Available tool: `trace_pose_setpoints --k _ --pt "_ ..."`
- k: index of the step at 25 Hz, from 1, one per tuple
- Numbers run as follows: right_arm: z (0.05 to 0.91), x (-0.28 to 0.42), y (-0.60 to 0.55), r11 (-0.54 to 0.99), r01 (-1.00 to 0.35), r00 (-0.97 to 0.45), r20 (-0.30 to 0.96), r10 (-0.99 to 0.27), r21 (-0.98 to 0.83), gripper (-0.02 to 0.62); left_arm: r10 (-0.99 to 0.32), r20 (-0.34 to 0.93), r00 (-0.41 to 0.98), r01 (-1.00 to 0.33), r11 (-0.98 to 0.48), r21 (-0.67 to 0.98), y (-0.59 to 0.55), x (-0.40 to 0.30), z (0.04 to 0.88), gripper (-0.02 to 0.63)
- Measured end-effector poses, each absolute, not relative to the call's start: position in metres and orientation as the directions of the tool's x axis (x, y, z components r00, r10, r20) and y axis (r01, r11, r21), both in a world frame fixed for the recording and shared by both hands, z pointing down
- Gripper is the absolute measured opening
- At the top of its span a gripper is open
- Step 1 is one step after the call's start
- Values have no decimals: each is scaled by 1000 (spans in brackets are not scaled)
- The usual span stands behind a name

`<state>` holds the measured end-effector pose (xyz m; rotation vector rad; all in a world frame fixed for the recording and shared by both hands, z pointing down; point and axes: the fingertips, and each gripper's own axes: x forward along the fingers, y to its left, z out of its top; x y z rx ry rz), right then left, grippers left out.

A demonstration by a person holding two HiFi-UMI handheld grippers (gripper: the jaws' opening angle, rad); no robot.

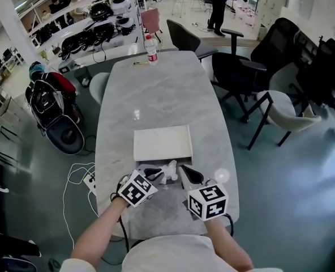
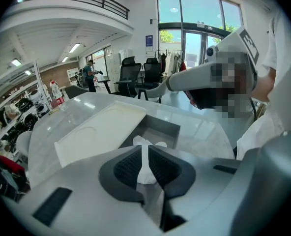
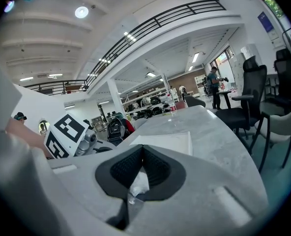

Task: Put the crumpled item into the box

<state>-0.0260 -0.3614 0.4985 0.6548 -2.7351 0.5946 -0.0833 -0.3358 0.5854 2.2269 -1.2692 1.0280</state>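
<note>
The grey marble table (image 1: 167,89) stood in an open workshop, bare apart from a bottle (image 1: 151,49) at the far end and the work at the near edge.

Left gripper (image 2: 145,154): jaws drawn almost together, pinching a thin fold of the white wad (image 1: 169,171). Most of the wad bulged free beyond the tips.

Right gripper (image 3: 142,154): jaws met at the tips, with a white scrap caught lower between the pads. It was judged to hold the same wad from the opposite side.

The wad hung between the two grippers, just short of the box (image 1: 162,143), which lay flat directly beyond them.

Risks noted:
- With both grippers on one soft wad, any move apart could tear it or pull it out of the weaker grip.
- The left hold was on a narrow fold only, so a quick lift could let it slip to the table.
- The box looked light and unsecured, and a jaw brushing its near wall could push it away.
- The box top read as a flat white face. No opening could be confirmed, so a released wad might rest on it or roll off.
</note>
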Motion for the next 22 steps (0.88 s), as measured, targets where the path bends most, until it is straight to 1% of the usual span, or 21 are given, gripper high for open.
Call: trace_pose_setpoints --k 12,17,22 --pt "467 -52 -342 841 -477 -863 316 -393 -256 5 -757 571 319 -920 -392 -7 -310 -113 519 20" --pt "457 -59 -333 848 -476 -862 314 -398 -234 5 -834 485 264 -958 -283 36 -300 -131 495 20" --pt "453 -65 -325 854 -473 -862 313 -398 -218 5 -903 402 153 -988 -126 93 -292 -159 478 20"
